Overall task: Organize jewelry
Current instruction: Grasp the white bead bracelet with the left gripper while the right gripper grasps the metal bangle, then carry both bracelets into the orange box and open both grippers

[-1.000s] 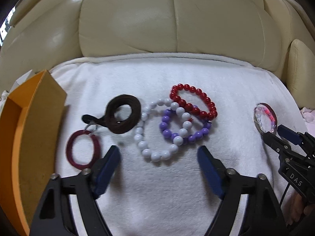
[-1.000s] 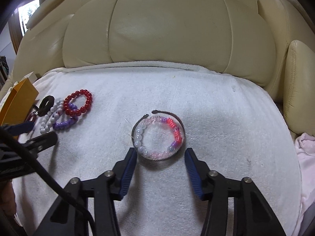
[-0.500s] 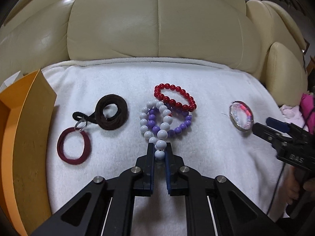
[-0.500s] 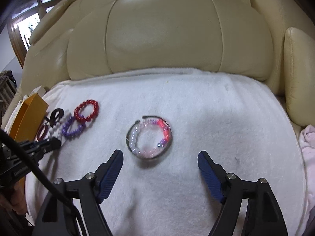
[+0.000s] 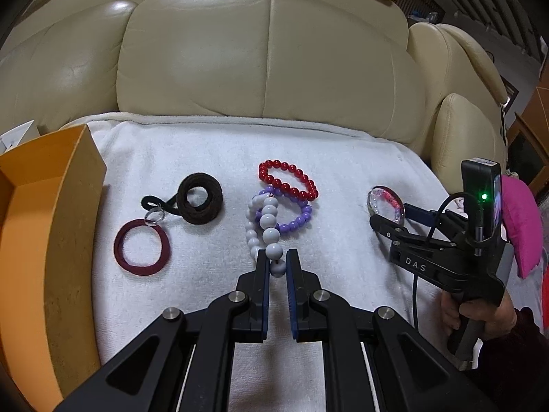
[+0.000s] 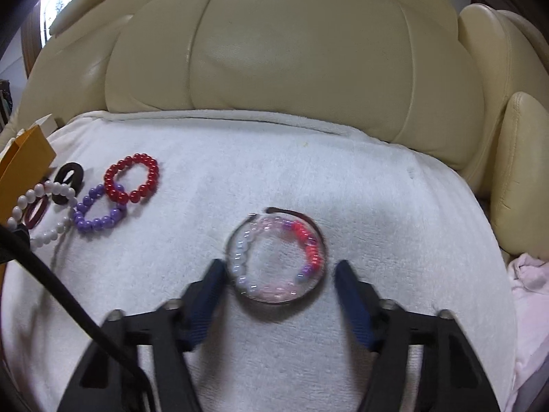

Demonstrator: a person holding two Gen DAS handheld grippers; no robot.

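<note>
A white towel (image 5: 206, 309) covered the sofa. The left gripper (image 5: 277, 267) had its fingers clamped on the white bead bracelet's (image 5: 268, 221) near end; light, floppy, slippery. The right gripper's (image 6: 279, 279) fingers, just closing, stood apart around the pink bracelet (image 6: 274, 264).

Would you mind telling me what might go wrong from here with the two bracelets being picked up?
1. The left gripper pinches the white bracelet by a bead or two; round beads may slip out.
2. That bracelet lies over the purple bracelet, which could snag and drag along.
3. The right gripper, jaws just closing, straddles the pink bracelet and thin metal bangle; one may stay behind.
</note>
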